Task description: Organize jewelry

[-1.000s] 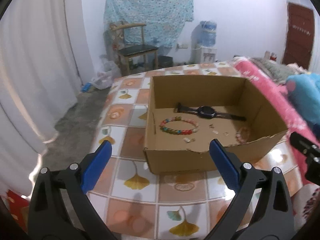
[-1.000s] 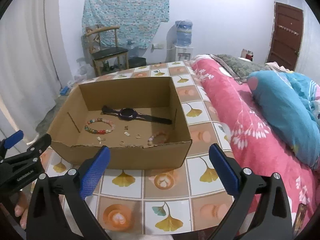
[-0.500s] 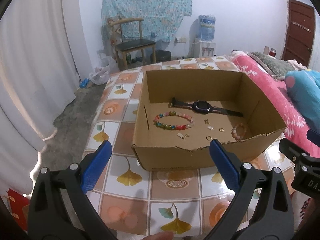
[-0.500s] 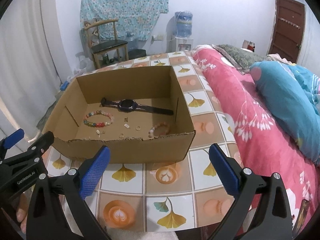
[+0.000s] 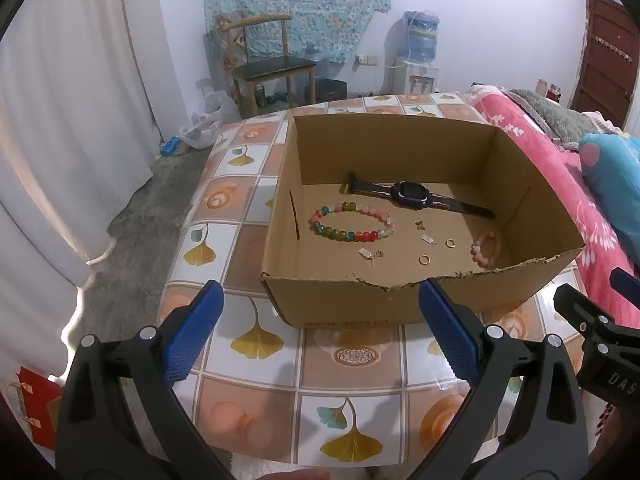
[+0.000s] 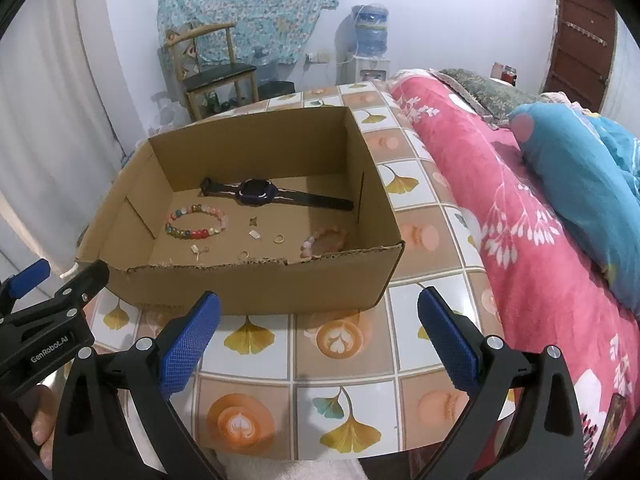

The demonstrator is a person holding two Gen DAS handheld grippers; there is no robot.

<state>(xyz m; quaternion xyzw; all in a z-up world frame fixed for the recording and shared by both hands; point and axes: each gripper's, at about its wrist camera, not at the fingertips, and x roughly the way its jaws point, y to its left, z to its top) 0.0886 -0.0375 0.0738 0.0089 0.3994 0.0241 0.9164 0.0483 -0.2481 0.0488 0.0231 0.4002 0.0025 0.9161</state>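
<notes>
While both grippers hang short of the table's near edge, the left gripper (image 5: 320, 324) shows its two blue pads spread wide with nothing between them, and the right gripper (image 6: 320, 332) is just as wide apart and just as empty. One cardboard box (image 5: 400, 300) sits on the tiled table (image 5: 256, 344), open at the top, its near rim torn and ragged. Count what lies on its floor: one dark watch (image 5: 412, 194) stretched flat along the back wall, strap laid out straight; one multicoloured bead bracelet (image 5: 350, 222) in front of it toward the left; one pink bead bracelet (image 5: 486, 248) tucked in the near right corner. Between the two bracelets lie two gold rings (image 5: 450, 243), well apart from each other, and a scatter of four tiny pieces (image 5: 427, 237), too small to name with certainty. From the right wrist view the same box (image 6: 256, 288) sits ahead and left, with the left gripper's tip poking in at the left edge. One wooden chair (image 5: 272, 68) stands by the far wall, one water dispenser (image 5: 418, 56) beside it, and a pink bedspread (image 6: 500, 208) runs along the table's right.
</notes>
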